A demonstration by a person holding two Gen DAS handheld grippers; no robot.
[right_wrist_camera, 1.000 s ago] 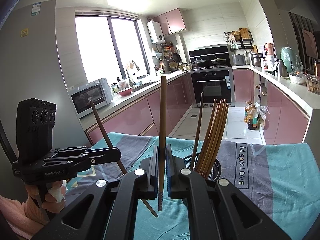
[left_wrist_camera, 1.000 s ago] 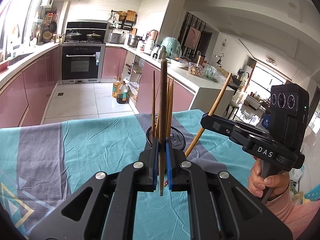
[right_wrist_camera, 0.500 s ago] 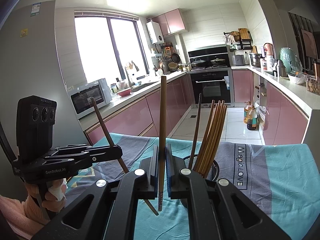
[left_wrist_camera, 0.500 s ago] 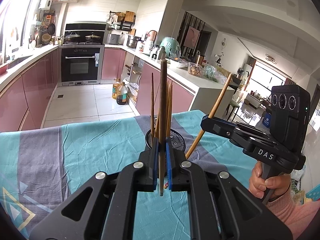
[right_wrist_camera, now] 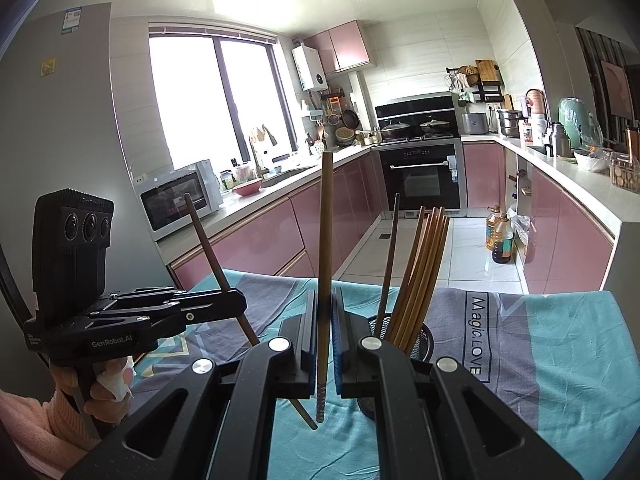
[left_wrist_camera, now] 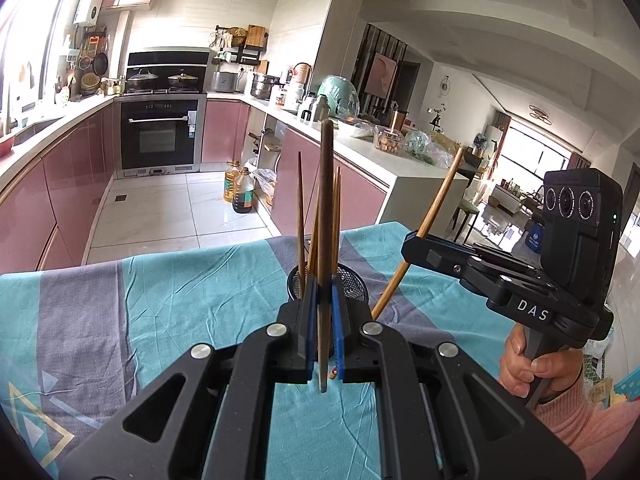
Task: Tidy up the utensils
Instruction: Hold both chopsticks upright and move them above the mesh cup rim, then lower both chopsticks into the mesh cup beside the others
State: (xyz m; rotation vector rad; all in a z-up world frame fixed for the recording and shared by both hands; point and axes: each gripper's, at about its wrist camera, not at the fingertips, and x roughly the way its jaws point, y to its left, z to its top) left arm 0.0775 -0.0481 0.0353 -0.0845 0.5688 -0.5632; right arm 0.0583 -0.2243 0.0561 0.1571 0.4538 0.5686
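Nothing has shifted over the last second: the left gripper point(left_wrist_camera: 325, 344) and right gripper point(right_wrist_camera: 325, 344) each stay clamped on one upright chopstick beside the mesh holder point(right_wrist_camera: 420, 338) (already holding several), so both await dropping in.

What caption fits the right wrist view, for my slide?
Right tongs grip a chopstick upright beside a mesh holder of chopsticks.

Table covered by teal and grey cloth point(left_wrist_camera: 168, 304), creased, "Magic.LOVE" print at right in the right wrist view. Black mesh holder point(right_wrist_camera: 420, 342) stands on the cloth just ahead of both gripper tips
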